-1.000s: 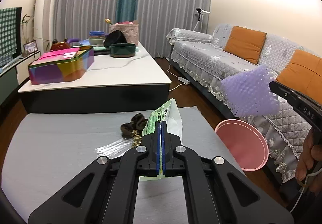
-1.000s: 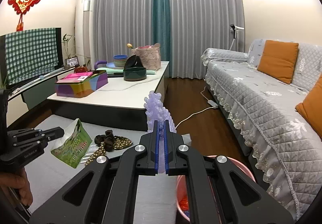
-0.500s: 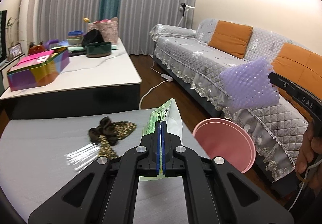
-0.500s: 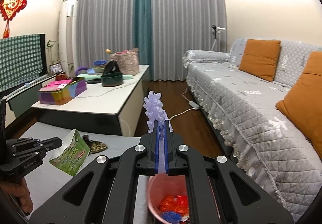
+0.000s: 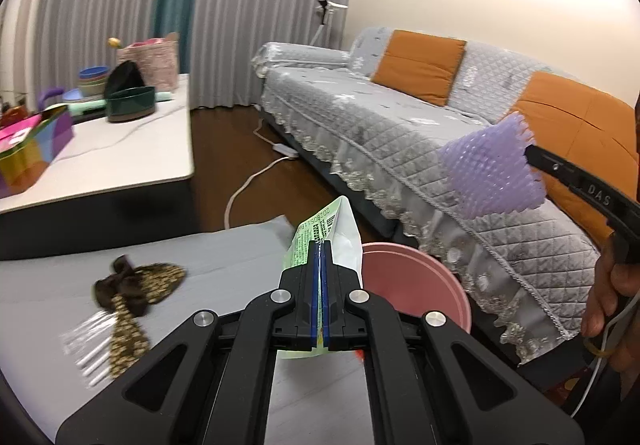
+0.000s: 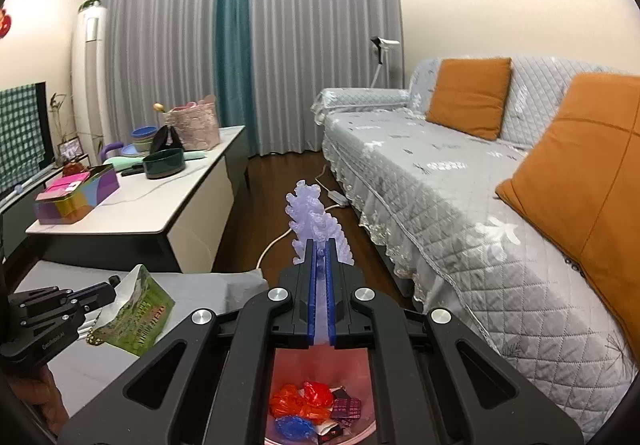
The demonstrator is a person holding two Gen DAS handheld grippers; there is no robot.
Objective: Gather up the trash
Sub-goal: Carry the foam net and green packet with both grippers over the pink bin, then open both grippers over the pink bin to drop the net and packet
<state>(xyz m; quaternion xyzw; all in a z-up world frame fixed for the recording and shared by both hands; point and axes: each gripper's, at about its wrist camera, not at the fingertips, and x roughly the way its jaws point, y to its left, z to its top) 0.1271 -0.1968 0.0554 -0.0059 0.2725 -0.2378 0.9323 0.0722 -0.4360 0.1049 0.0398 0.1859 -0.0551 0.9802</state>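
Note:
My left gripper [image 5: 320, 245] is shut on a green and white snack wrapper [image 5: 340, 229], held over the right end of the grey table beside the pink bin [image 5: 416, 285]. The same wrapper [image 6: 136, 317] and left gripper [image 6: 114, 281] show at lower left in the right wrist view. My right gripper [image 6: 320, 245] is shut on a purple foam net [image 6: 316, 221], directly above the pink bin [image 6: 320, 365], which holds red, blue and dark wrappers. In the left wrist view the purple net [image 5: 492, 173] hangs at the right, above the bin.
A brown hair bow [image 5: 136, 285] and a clear plastic strip [image 5: 92, 341] lie on the grey table [image 5: 224, 257]. A white coffee table [image 6: 160, 201] carries a colourful tin, bowls and a basket. A grey sofa [image 6: 460, 205] with orange cushions runs along the right. A person's hand [image 5: 612, 297] grips the right handle.
Both grippers have swung to the right, each keeping its item. The pink bin now sits under the right gripper with its contents in view, and the wrapper has come next to the bin's rim.

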